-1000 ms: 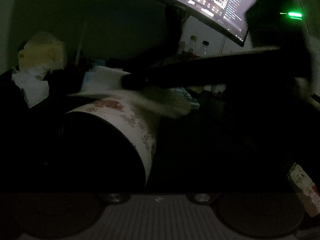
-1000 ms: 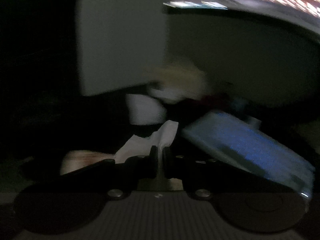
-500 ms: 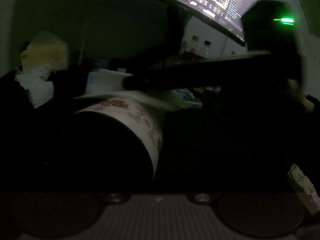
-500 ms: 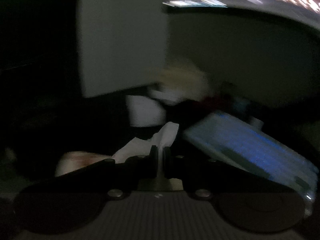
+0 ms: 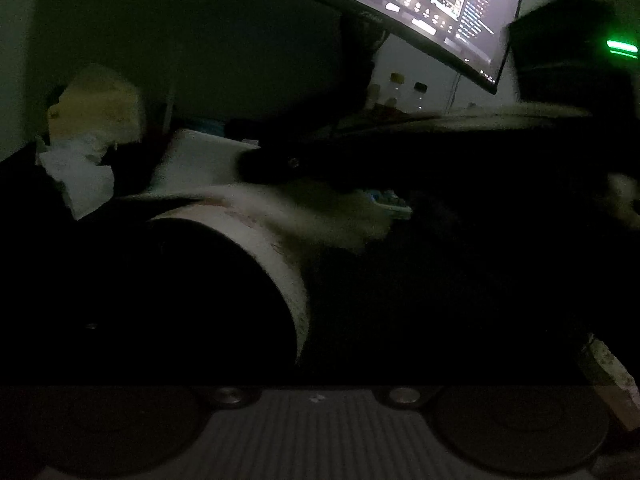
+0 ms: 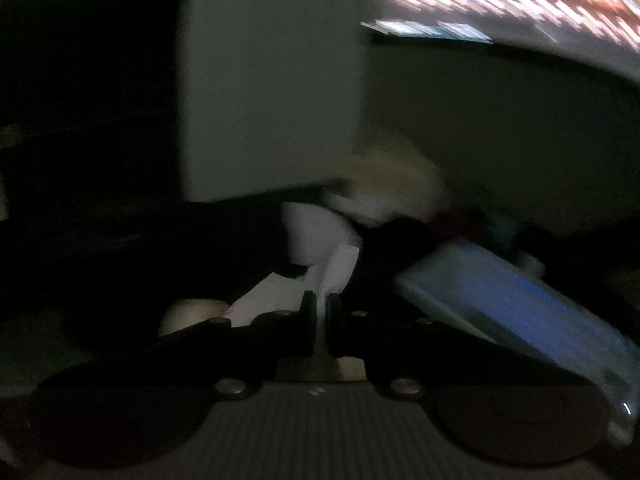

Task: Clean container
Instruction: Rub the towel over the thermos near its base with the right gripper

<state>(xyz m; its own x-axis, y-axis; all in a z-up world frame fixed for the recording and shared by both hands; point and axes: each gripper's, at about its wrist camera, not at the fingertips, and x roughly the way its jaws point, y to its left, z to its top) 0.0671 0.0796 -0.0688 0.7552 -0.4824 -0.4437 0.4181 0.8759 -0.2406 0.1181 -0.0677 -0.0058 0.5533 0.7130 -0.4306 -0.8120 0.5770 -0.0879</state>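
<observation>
- My right claw (image 6: pixel 320 306) is pinched tight on a white tissue (image 6: pixel 336 266).
- In my left view the tissue drags over the container (image 5: pixel 280 264), lying on its side close in front.
- My left fingers are lost in dark; can't tell.
- Farthest, a curved monitor (image 5: pixel 440 8) glows.

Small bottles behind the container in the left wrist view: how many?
2: a yellow-capped small bottle and a dark-capped small bottle beside it, under the curved monitor. Darkness may hide more.

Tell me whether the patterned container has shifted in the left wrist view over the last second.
Yes. The patterned container sits slightly further right and lower in the frame, its rim closer to the camera mount at the bottom edge.
</observation>
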